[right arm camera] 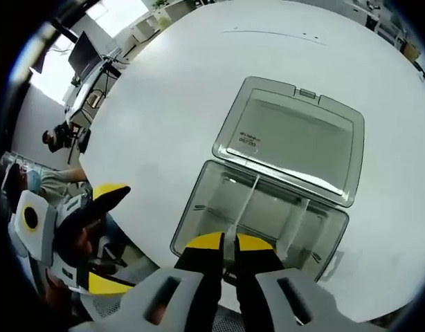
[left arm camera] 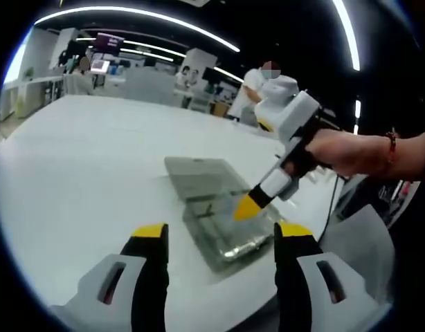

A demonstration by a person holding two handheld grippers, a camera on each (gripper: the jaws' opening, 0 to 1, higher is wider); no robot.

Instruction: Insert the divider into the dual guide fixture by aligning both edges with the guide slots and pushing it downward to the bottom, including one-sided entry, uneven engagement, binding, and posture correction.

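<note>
The clear divider (right arm camera: pixel 244 200) stood upright inside the grey translucent box (right arm camera: pixel 199 218), running from the near wall toward the hinge side, and the box sat near the tabletop's (right arm camera: pixel 164 90) near edge with its lid (right arm camera: pixel 292 138) laid open flat behind it. The right tongs (right arm camera: pixel 228 242) were narrowed over the divider's near end at the box's near wall, though whether they pinched it could not be told. The left tongs (left arm camera: pixel 223 232) hung wide apart, holding nothing, just short of the box.
</note>
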